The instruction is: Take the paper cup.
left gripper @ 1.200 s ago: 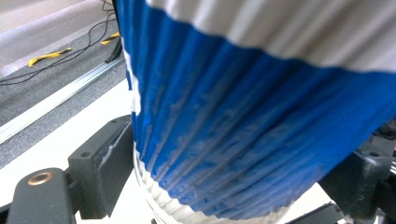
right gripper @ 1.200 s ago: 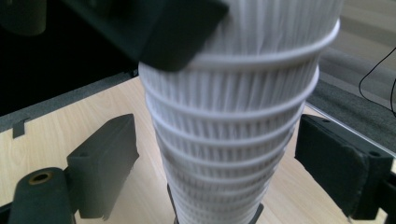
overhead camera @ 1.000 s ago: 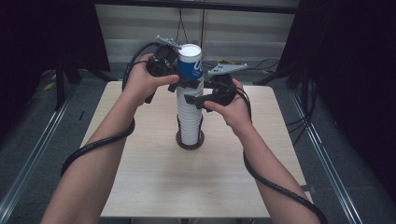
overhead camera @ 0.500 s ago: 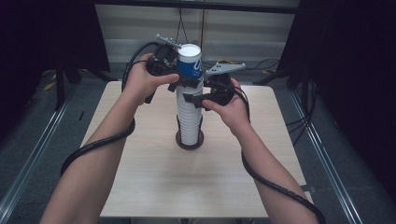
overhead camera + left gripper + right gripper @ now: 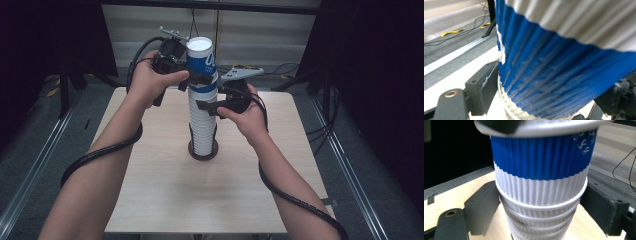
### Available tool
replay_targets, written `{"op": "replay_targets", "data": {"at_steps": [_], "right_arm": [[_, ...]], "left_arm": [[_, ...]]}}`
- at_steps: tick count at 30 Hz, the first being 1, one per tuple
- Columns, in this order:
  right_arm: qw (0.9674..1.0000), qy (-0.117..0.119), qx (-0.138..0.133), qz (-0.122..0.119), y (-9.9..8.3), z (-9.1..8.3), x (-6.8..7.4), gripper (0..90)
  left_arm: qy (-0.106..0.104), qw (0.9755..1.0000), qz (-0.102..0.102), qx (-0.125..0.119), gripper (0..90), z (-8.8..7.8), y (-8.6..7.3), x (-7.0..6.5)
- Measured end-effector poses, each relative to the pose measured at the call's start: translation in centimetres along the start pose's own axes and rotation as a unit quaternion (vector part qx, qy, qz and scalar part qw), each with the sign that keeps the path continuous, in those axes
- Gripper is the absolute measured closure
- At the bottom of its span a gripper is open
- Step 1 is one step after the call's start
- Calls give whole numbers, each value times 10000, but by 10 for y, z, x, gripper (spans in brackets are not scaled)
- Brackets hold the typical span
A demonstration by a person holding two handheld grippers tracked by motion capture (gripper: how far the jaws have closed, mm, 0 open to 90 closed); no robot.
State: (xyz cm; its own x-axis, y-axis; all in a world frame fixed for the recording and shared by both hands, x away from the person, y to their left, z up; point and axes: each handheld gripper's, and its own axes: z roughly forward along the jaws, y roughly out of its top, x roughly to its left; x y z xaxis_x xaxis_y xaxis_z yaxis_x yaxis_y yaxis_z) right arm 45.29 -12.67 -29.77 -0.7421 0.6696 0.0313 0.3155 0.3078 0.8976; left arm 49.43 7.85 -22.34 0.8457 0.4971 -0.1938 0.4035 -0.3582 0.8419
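Pale wood is the counter that carries the work, and near its middle a dark round base ring holds a tall stack of white ribbed paper cups standing upright. The right gripper reaches in from the right partway up the stack; in the right gripper view its jaws sit on either side of the cup rims just under the top cup, touching or all but touching them, so whether they press I cannot tell. Higher and farther off, the left gripper has its jaws clenched on the blue-and-white ribbed paper cup at the top of the stack, around its blue band; the left gripper view shows a black pad tight against the ribbed wall. By my reading the work is the pulling of one cup off the stack: both grips are placed, but the top cup still sits nested in the cups below, so the separation and whatever follows remain to be done. Against the earlier frame, the right gripper's jaws have just been closing in around the stack, with the cups between them, while both hands, the top cup and the stack stand much where they did.
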Motion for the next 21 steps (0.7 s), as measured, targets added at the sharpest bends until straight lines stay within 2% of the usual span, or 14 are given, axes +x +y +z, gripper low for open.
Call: {"op": "replay_targets", "data": {"at_steps": [6,11,16,18,21], "right_arm": [[10000,-25,-11,9,0,0,1,158],[10000,-10,-19,20,-1,-1,0,158],[10000,-16,-47,21,-2,-1,1,158],[10000,-14,-42,32,-2,-1,1,159],[10000,-24,-24,45,-2,-2,1,160]], "left_arm": [[57,10000,20,8,172,-6,5,-4],[67,9999,-80,-42,172,-10,10,-5],[100,9999,-59,-80,174,-13,13,-6],[106,9998,-120,-124,174,-14,14,-6],[111,9999,-69,-94,174,-15,15,-7]]}}
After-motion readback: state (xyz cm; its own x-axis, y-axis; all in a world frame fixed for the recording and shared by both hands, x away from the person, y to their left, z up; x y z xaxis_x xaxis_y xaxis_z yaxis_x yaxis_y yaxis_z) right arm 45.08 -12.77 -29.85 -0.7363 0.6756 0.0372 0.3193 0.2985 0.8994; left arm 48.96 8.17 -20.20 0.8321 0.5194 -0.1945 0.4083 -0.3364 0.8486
